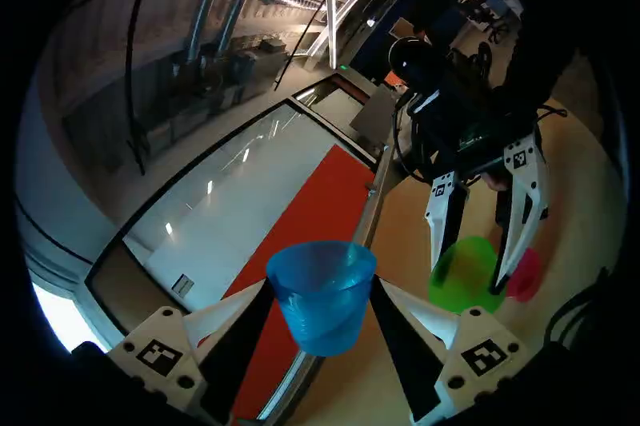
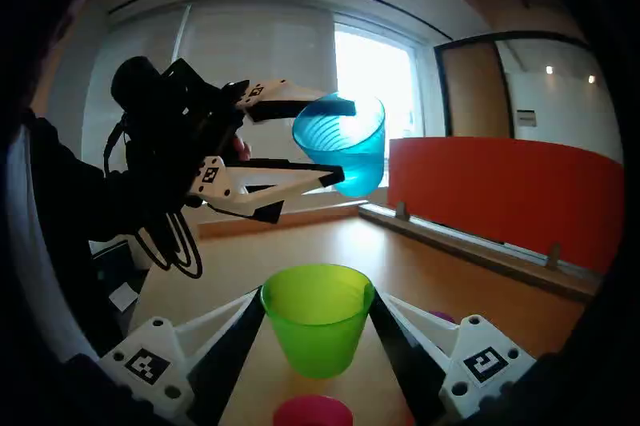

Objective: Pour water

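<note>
A translucent blue cup [image 1: 322,310] sits between the fingers of my left gripper [image 1: 322,290], which is shut on it. In the right gripper view that blue cup [image 2: 342,146] hangs high over the table, tipped on its side in the left gripper [image 2: 346,142], up and behind the green cup. My right gripper [image 2: 318,298] is shut on a green cup [image 2: 318,330], held upright just above the wooden table [image 2: 448,282]. From the left gripper view the green cup [image 1: 464,270] shows between the right gripper's [image 1: 470,278] fingers. I cannot tell whether either cup holds water.
A pink cup [image 2: 312,412] stands on the table just in front of the green one, also visible as the pink cup [image 1: 526,276]. An orange partition [image 2: 512,194] runs along the table's far edge. A person's dark sleeve [image 2: 72,194] holds the left gripper.
</note>
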Tool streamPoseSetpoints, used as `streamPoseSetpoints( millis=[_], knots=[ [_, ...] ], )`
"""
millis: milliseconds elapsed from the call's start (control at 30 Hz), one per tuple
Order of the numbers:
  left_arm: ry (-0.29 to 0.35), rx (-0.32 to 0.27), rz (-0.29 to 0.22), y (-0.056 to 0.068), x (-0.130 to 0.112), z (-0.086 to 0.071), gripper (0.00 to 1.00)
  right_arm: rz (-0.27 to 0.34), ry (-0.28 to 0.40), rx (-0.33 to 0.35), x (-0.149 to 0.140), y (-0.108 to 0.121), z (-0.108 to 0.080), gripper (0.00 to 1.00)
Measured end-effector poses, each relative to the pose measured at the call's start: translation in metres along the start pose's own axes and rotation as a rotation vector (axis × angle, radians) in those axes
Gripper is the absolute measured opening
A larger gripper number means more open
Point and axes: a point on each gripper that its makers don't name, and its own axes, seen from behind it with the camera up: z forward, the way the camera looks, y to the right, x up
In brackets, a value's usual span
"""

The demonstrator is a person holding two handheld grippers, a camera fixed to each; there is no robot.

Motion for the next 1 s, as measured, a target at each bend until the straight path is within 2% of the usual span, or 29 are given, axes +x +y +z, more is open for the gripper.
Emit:
streamPoseSetpoints(
  millis=[300,667,1000],
  knots=[
    [0.002,0.002,0.045,-0.0025,0.0035,0.0023,0.84,-0.002,0.002,0.002,0.001,-0.0014,0.0012,0.93],
    [-0.001,-0.011,0.109,0.0008,0.005,0.0033,0.84,-0.002,0.015,-0.002,0.0057,-0.0003,0.0035,0.93],
    [-0.01,-0.009,0.141,-0.0006,0.0049,0.004,0.85,-0.002,0.015,-0.005,0.0037,0.0013,0.002,0.93]
  ],
)
